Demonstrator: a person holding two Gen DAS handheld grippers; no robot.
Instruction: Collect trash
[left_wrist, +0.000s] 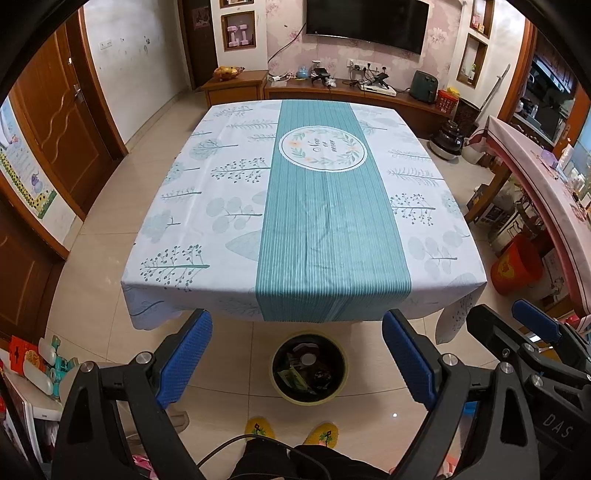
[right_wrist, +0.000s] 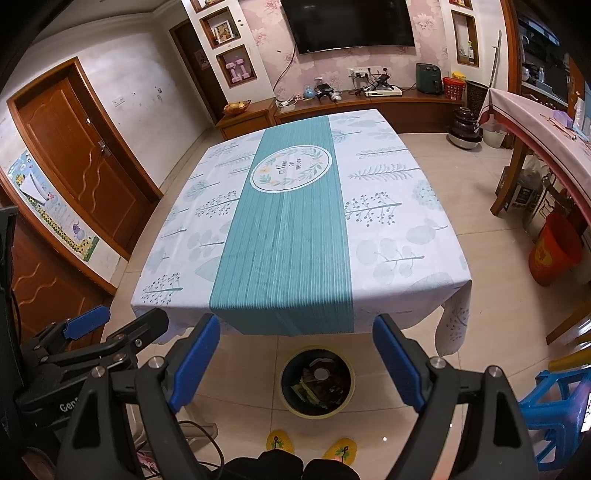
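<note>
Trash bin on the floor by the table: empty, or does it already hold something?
Not empty. The trash bin stands upright and open-topped, with wrappers and dark scraps visible inside in both wrist views.

trash in bin (left_wrist: 308, 367) before table (left_wrist: 221, 206).

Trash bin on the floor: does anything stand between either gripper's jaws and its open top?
Nothing visible does. The trash bin sits on the floor tiles just in front of the table's near edge, its top uncovered; left gripper and right gripper are both open and empty above it.

table (left_wrist: 436, 206) | TV (left_wrist: 365, 22) | red bucket (left_wrist: 517, 267) | slippers (left_wrist: 260, 428), perhaps yellow
</note>
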